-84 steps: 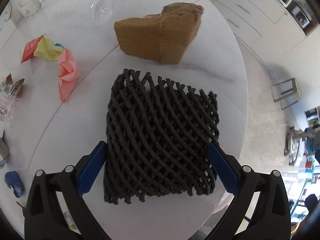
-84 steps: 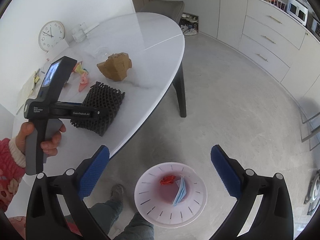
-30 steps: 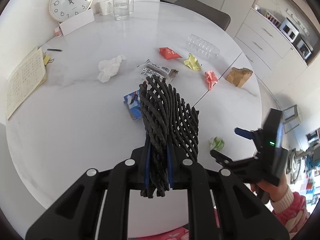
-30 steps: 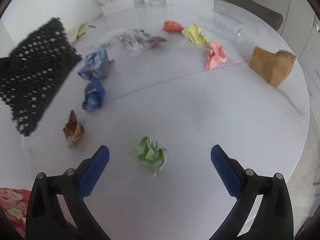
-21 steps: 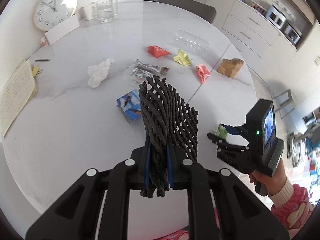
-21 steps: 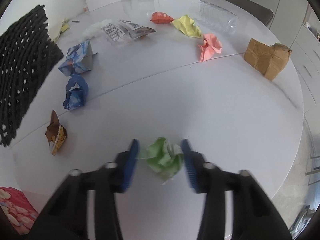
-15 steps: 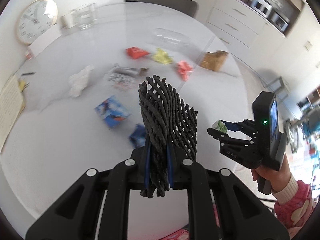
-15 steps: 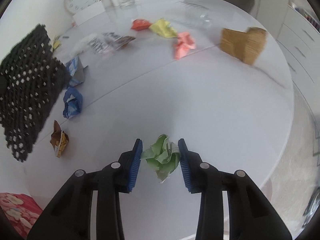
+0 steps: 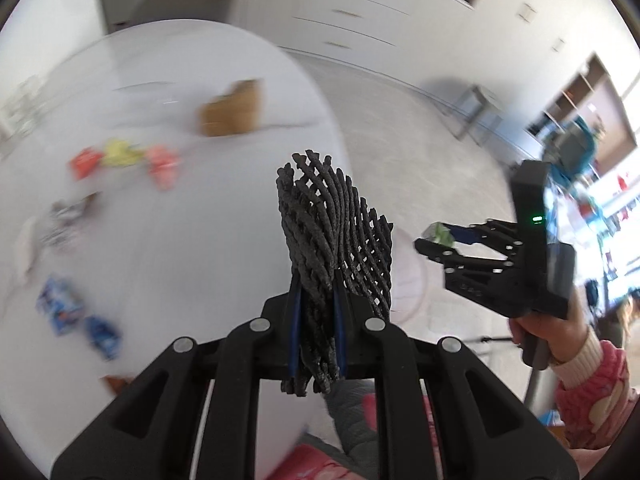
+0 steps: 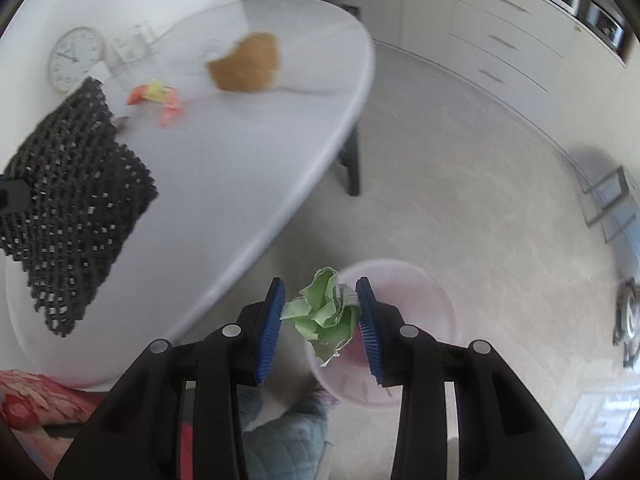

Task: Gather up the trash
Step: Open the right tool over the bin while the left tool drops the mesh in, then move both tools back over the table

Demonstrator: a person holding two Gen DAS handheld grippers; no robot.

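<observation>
L gripper (image 9: 316,300): jaws clamped tight on a folded black foam mesh sleeve (image 9: 336,232), which stands up from between the blue pads and fans out above them; in the R wrist view the same mesh (image 10: 72,200) hangs at frame left over the table edge. R gripper (image 10: 320,320): jaws closed on a crumpled green paper wad (image 10: 326,312), both blue pads pressing its sides, wad clear of the table. In the L wrist view the R gripper (image 9: 434,240) sits at frame right w/ the green wad (image 9: 440,233) at its tips, handle held by a hand (image 9: 548,332) in a pink patterned sleeve. Directly below the held wad, on the floor, is a translucent pink-white bin (image 10: 420,292); contents not readable due to blur. White oval table (image 10: 248,152) occupies upper left of the R wrist view; a dark table leg (image 10: 352,164) shows under its edge. Remaining trash on table, all motion-blurred: brown crumpled paper bag (image 9: 232,110) near the far edge, red wrapper (image 9: 86,162), yellow wad (image 9: 120,152) and pink wad (image 9: 162,164) in a row, silver-grey wrapper (image 9: 66,216), white tissue (image 9: 26,248), blue carton (image 9: 58,308) and blue wad (image 9: 102,330) near frame left. Wall clock (image 10: 74,58) leans at the table's far end, w/ clear glassware (image 10: 134,46) just beside it. White drawer units (image 10: 500,44) line the far wall.
</observation>
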